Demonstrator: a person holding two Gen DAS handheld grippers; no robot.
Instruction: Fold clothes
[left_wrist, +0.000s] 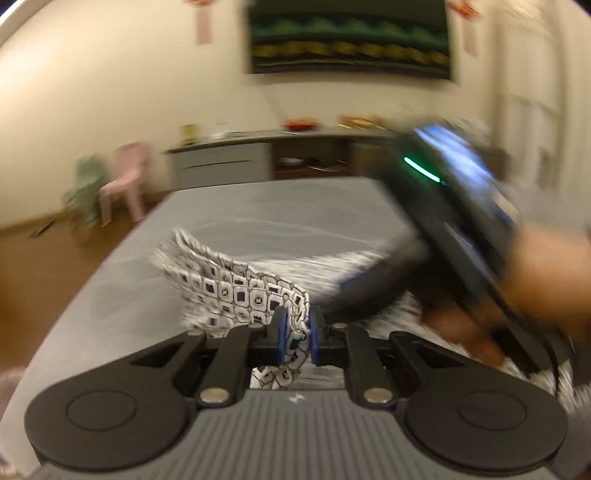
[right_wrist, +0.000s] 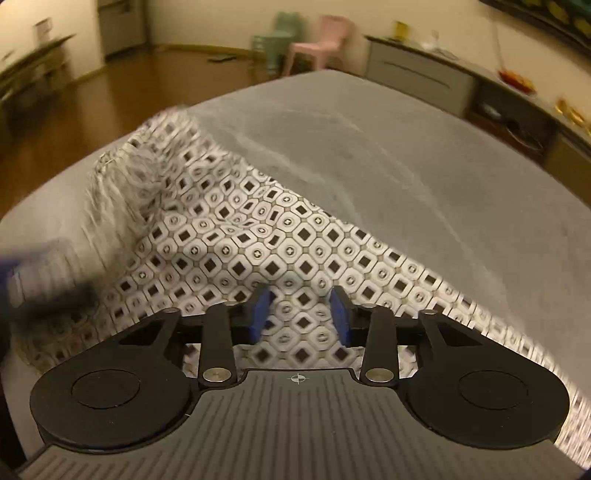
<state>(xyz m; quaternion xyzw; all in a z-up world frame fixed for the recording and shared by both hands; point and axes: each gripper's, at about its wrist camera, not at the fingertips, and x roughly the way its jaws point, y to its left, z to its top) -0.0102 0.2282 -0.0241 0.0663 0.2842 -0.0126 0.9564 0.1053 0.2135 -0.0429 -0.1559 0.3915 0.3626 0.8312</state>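
Pinching a bunched fold of the patterned cloth (left_wrist: 236, 291) between its blue pads (left_wrist: 279, 330), the left gripper (left_wrist: 295, 332) is holding that edge lifted off the grey bed (left_wrist: 295, 206), with the fabric hanging down behind the jaws. Lying across the near side of the bed, the rest of the cloth (right_wrist: 258, 236) is spreading out in a long band of white and dark squares, blurred at its far left end. Hovering just above that band, the right gripper (right_wrist: 301, 314) is showing its jaws spread apart, with fabric visible in the gap but not clamped. Standing beyond the bed are a pink chair (right_wrist: 317, 40) and a grey cabinet (left_wrist: 221, 164) against the wall.
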